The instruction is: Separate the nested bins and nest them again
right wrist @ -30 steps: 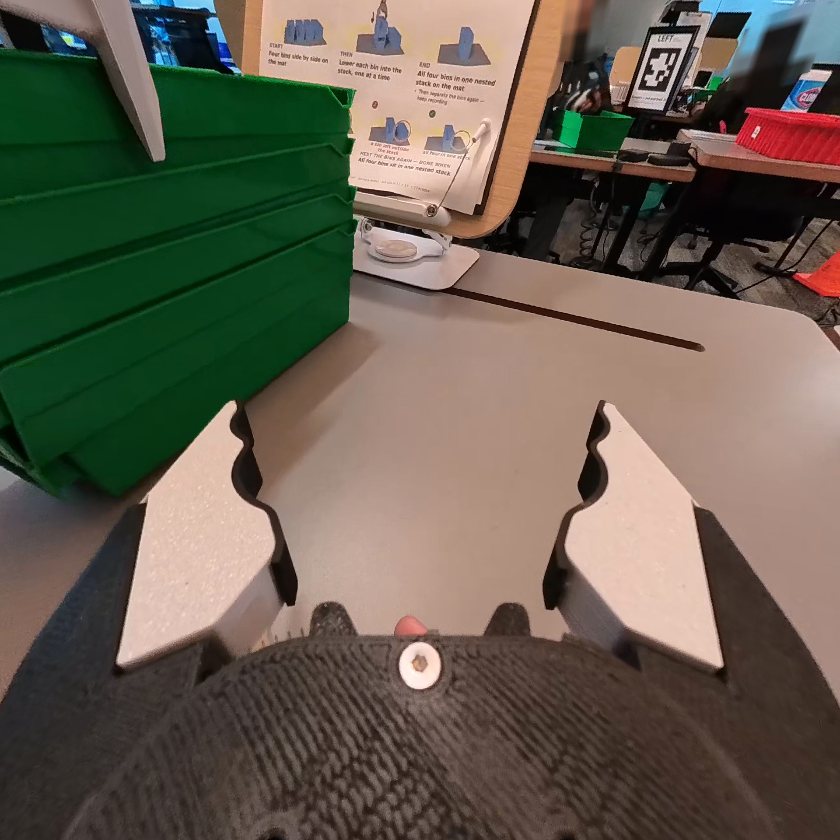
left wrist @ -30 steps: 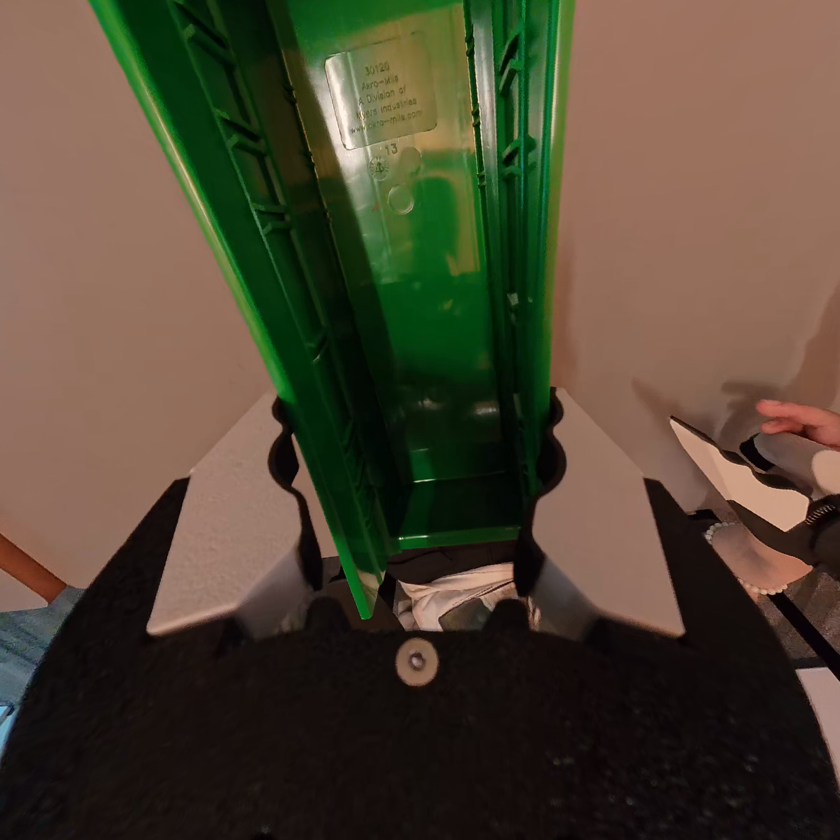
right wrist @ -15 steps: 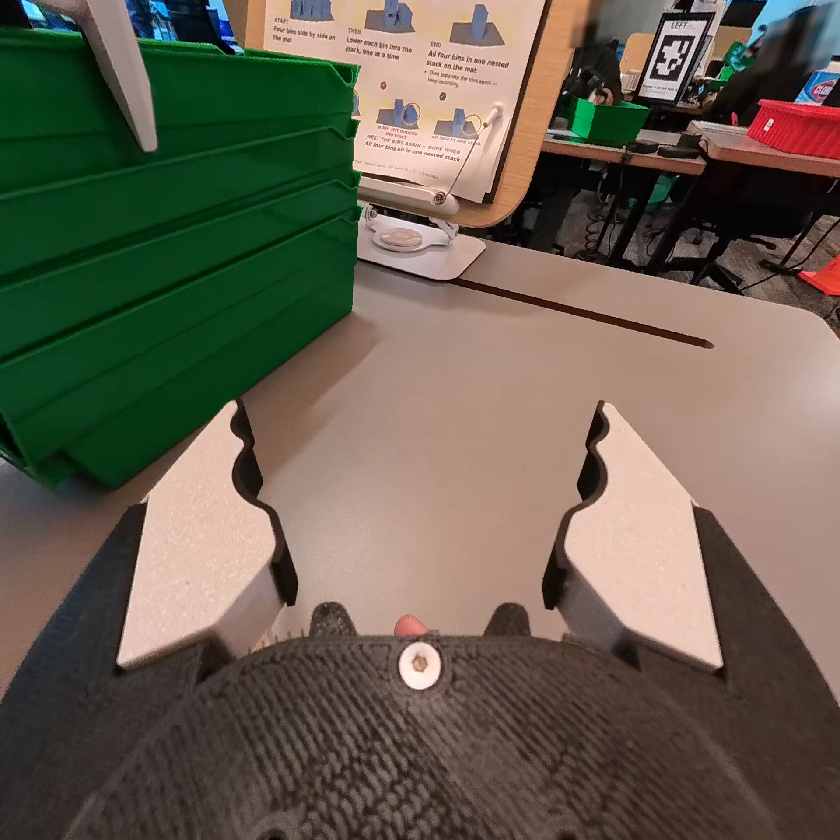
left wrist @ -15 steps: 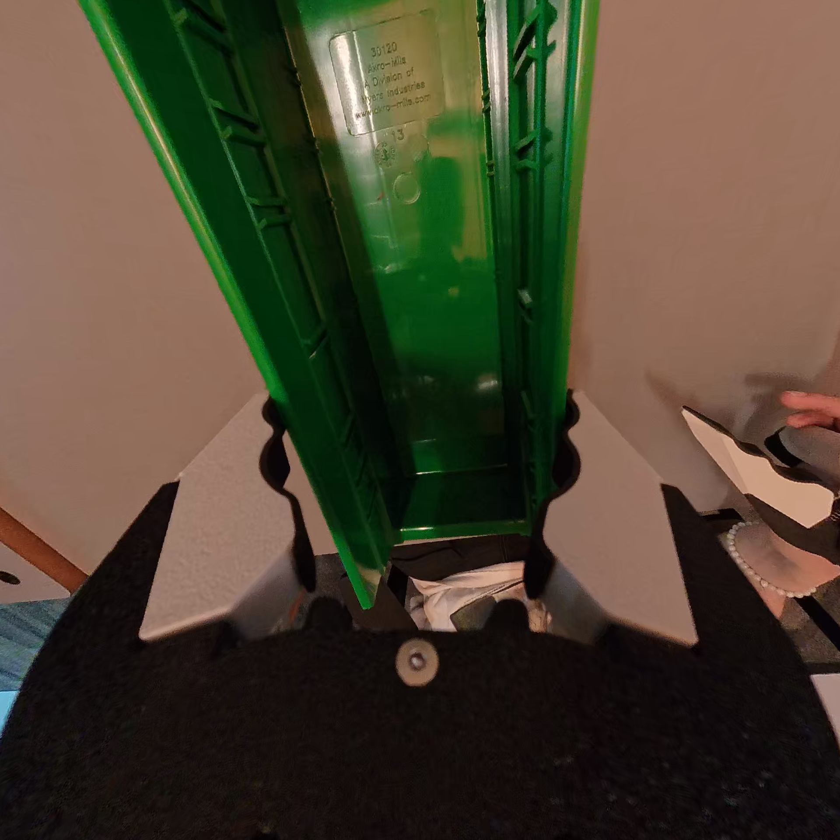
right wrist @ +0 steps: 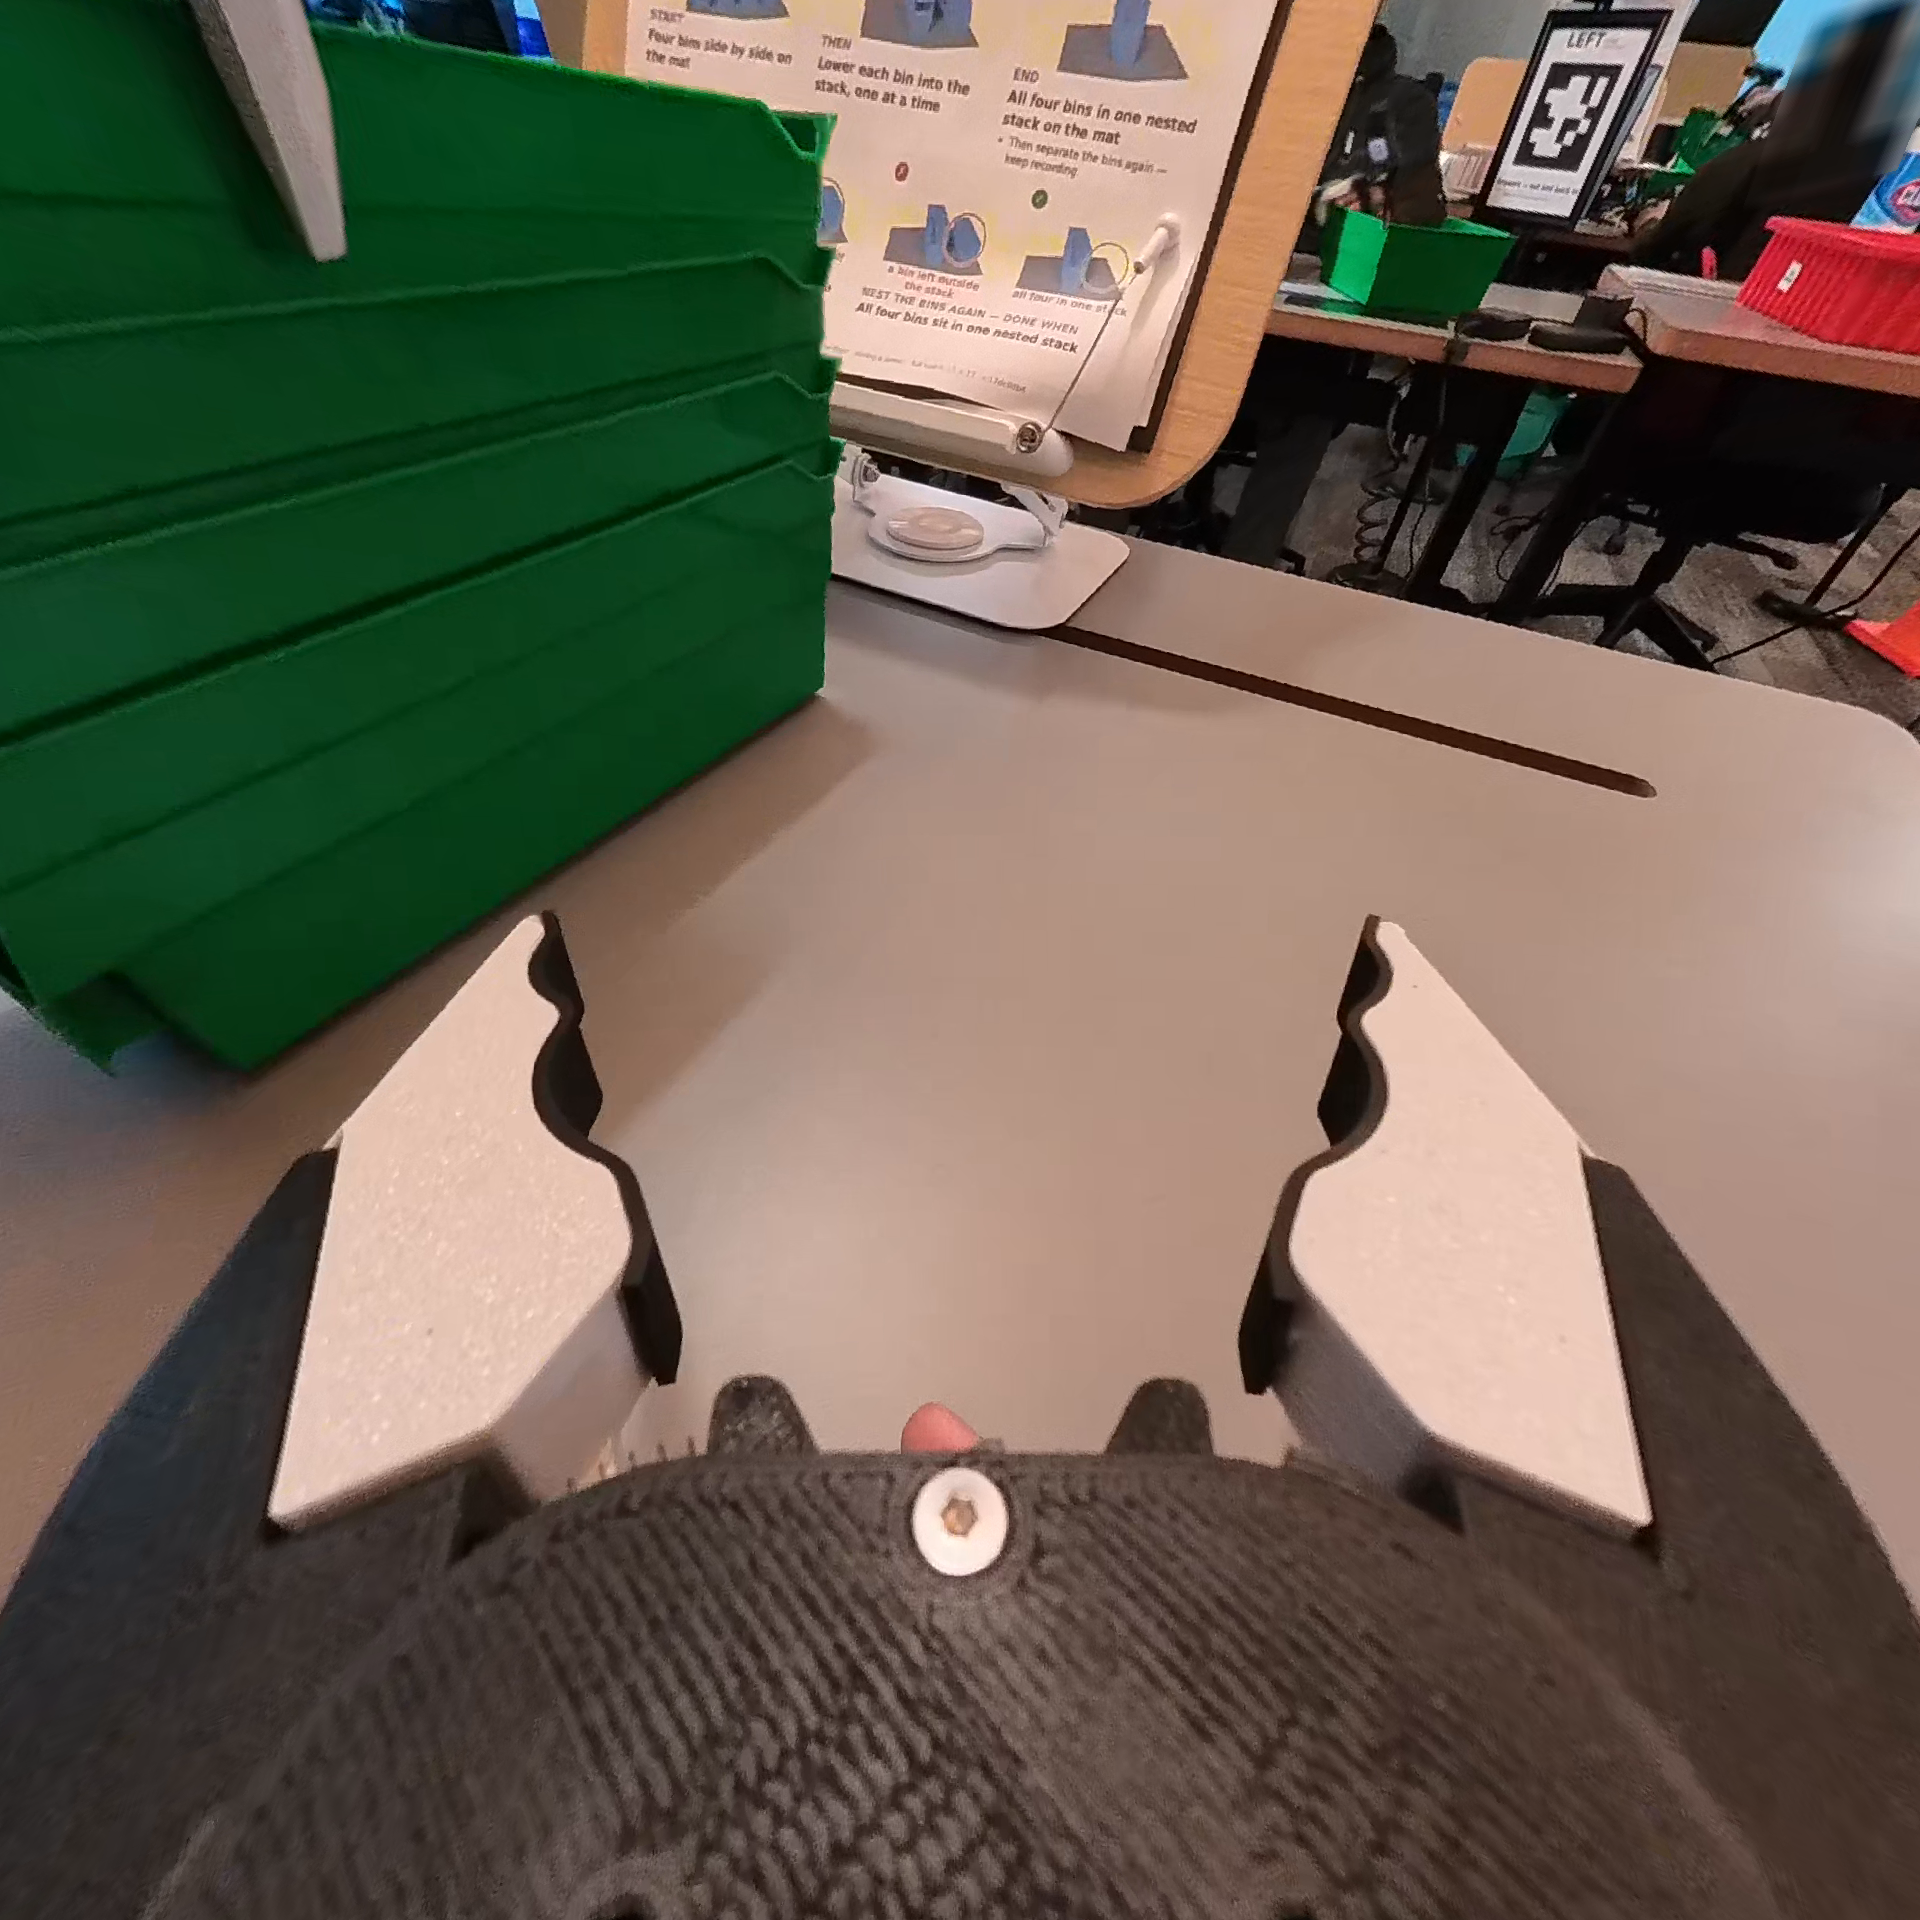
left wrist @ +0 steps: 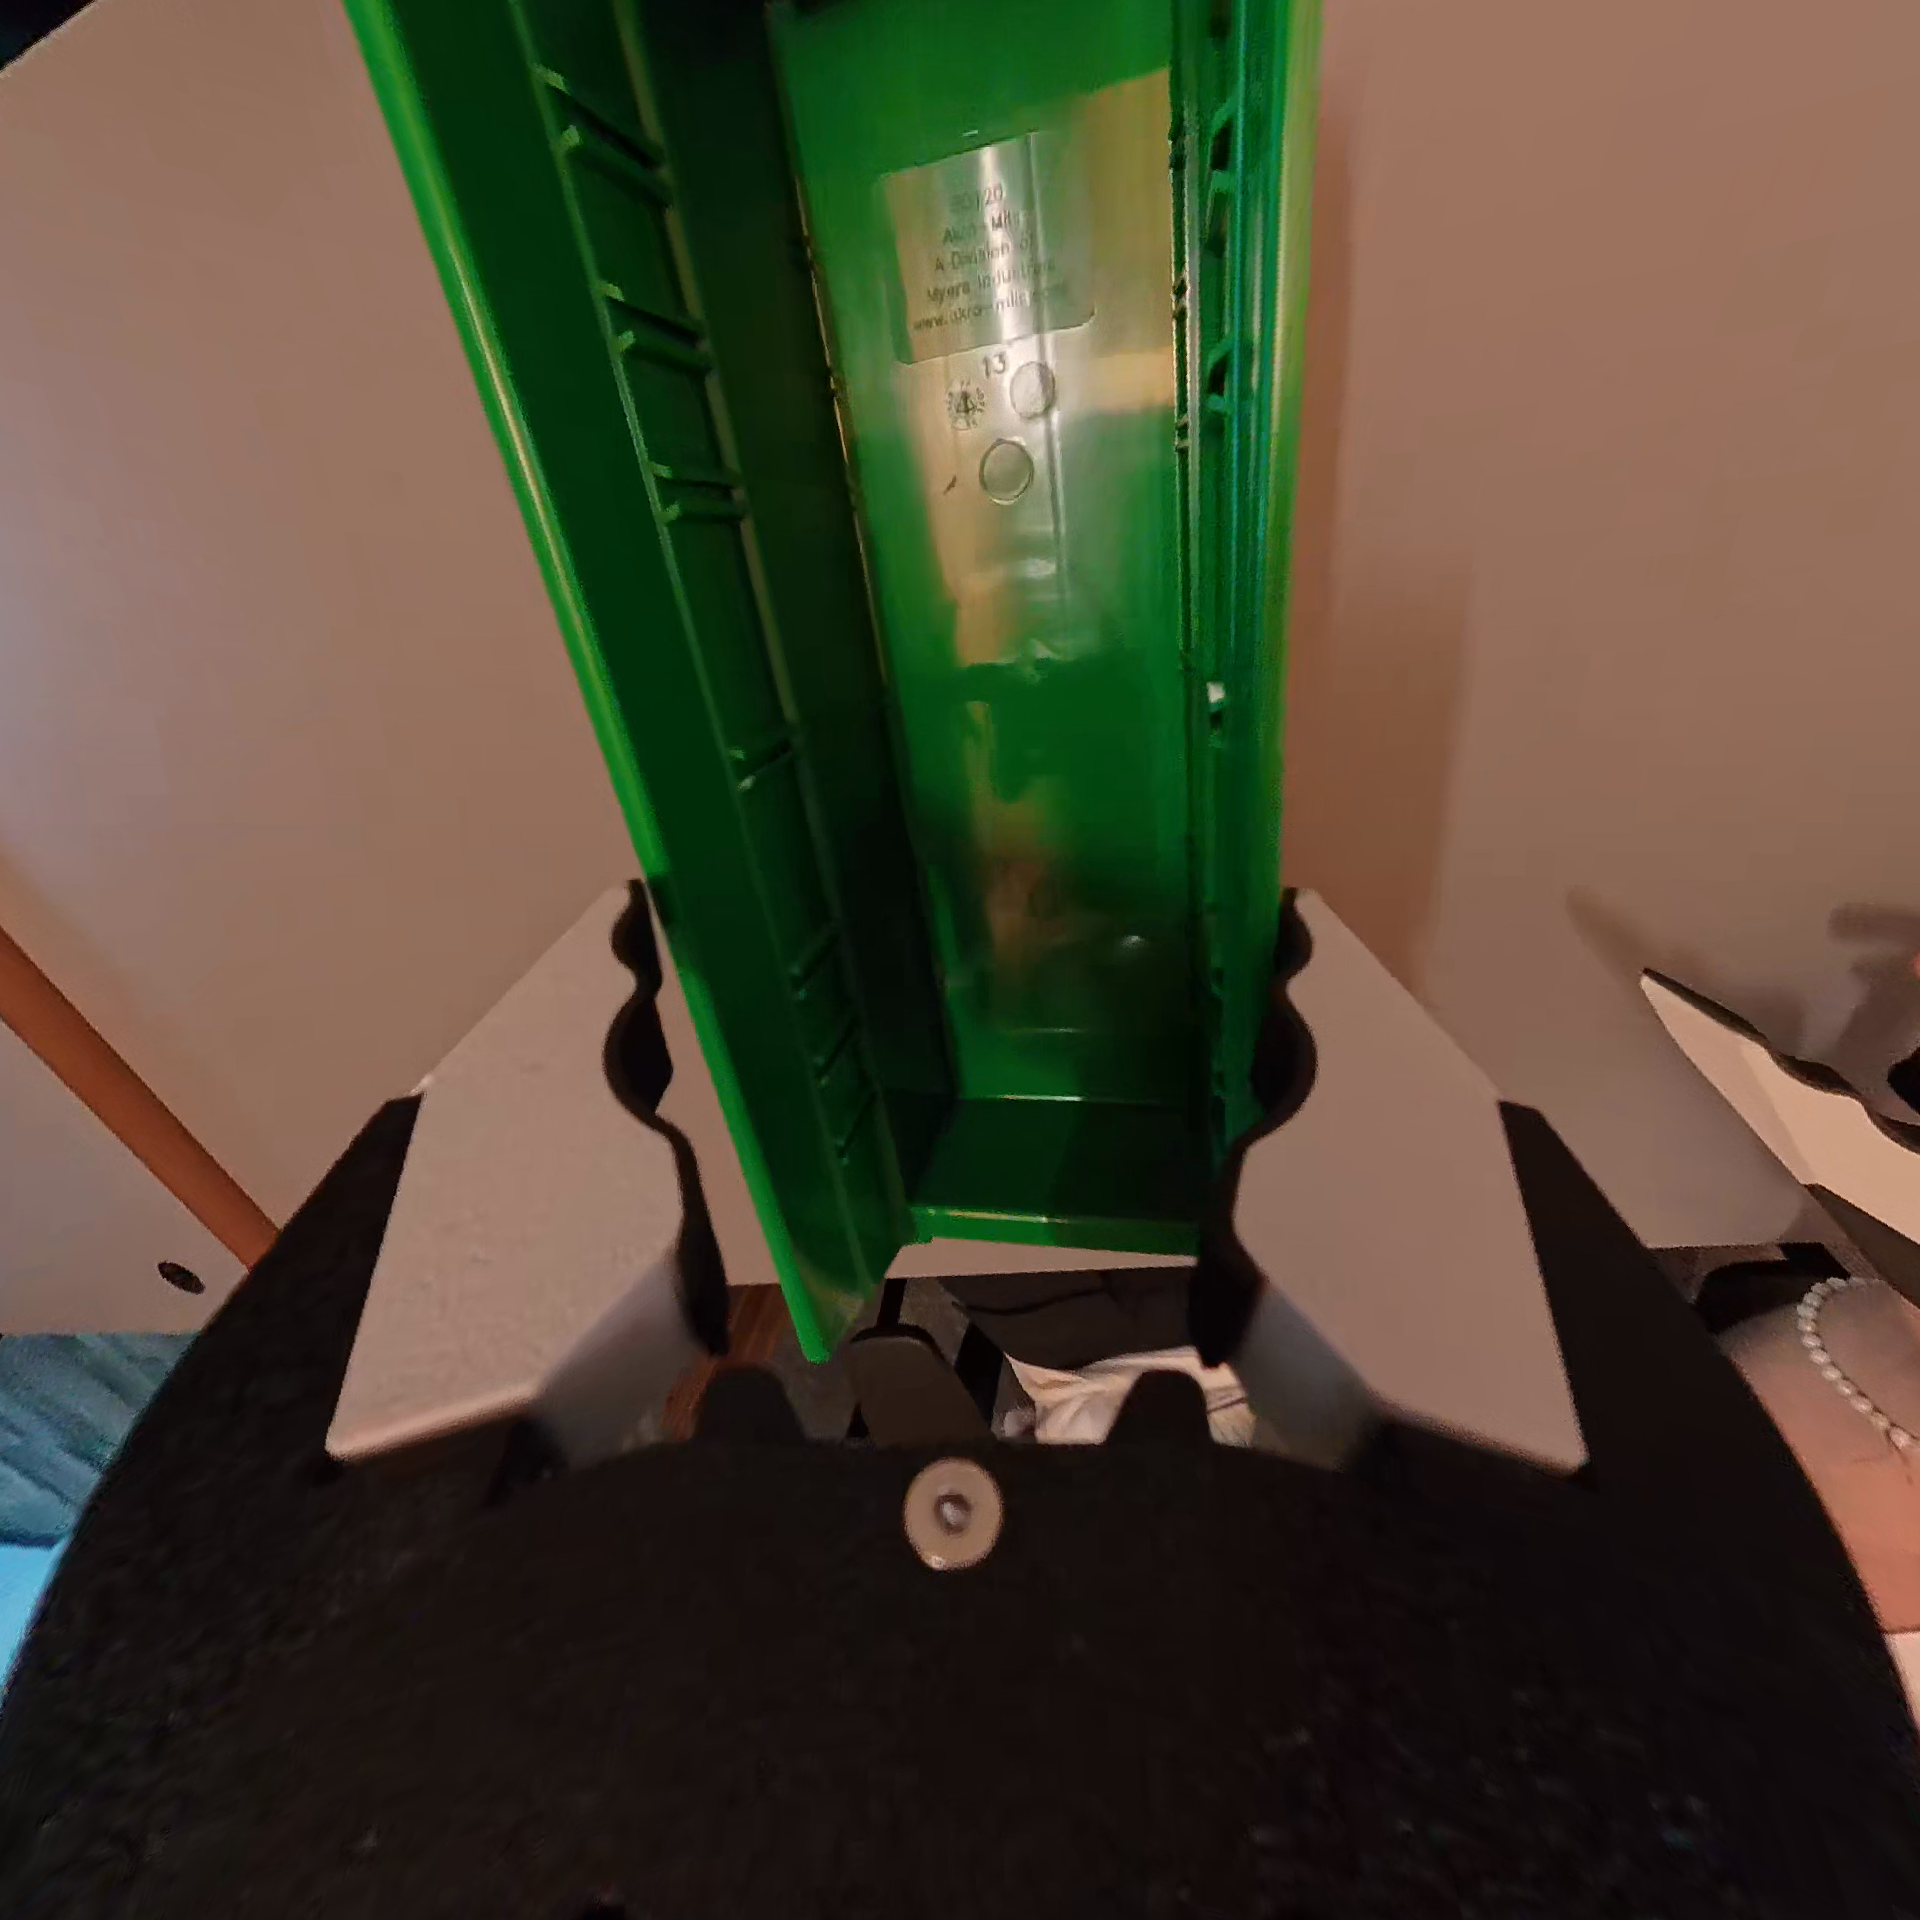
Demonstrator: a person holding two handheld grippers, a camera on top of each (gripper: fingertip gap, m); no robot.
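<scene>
The left claw [left wrist: 961, 1081] is clenched on a green bin [left wrist: 935, 623], which runs up between its fingers and out past the top edge of the left wrist view. The left finger [left wrist: 540, 1195] sits just beside the bin's ribbed outer wall; the right finger [left wrist: 1382, 1164] presses the opposite wall. Only the bin's underside and ribs show; its far end is cut off. Below the bin's near end, dark and white shapes are too blurred to identify. At the right edge of that view, part of the right claw [left wrist: 1766, 1081] pokes in, blurred.

In the right wrist view, a stack of nested bins [right wrist: 416, 582] stands on the counter [right wrist: 1039, 935] toward its left side, cut off by the left edge, so the count is unclear. A pale finger of the left claw [right wrist: 281, 125] overlaps the top bin's wall. The right claw [right wrist: 961, 1143] hangs released over bare counter, fingers wide apart, to the right of the stack and clear of it. Behind the stack, near the counter's far edge, stands an instruction board [right wrist: 987, 208] on a white base.
</scene>
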